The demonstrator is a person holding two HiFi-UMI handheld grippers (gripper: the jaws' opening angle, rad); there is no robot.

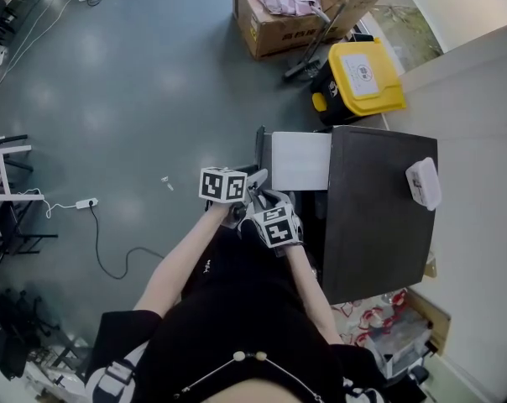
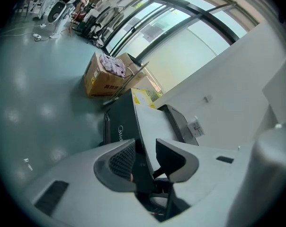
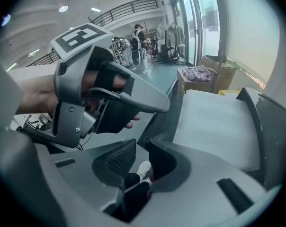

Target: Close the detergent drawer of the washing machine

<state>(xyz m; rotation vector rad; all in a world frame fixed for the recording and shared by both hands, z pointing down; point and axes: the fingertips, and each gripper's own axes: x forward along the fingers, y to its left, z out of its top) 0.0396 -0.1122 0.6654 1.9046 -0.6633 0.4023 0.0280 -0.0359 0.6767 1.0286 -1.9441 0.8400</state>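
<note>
The washing machine (image 1: 379,217) has a dark top and stands at the right. Its detergent drawer (image 1: 301,159) sticks out to the left, pale on top with a dark front panel (image 2: 121,124). My left gripper (image 1: 255,180) is at that front panel. In the left gripper view its jaws (image 2: 144,146) stand wide, with the panel's edge between the fingers and no pad visibly pressing. My right gripper (image 1: 272,201) hangs just below it, by the drawer's near corner (image 3: 144,141). Its jaws (image 3: 142,149) are open, with only the person's leg and shoe seen through the gap.
A cardboard box (image 1: 287,7) of clothes and a yellow-lidded bin (image 1: 363,78) stand on the floor beyond the drawer. A white object (image 1: 424,183) lies on the machine's top. A cable (image 1: 102,246) trails on the grey floor at the left. The person's legs are directly below the grippers.
</note>
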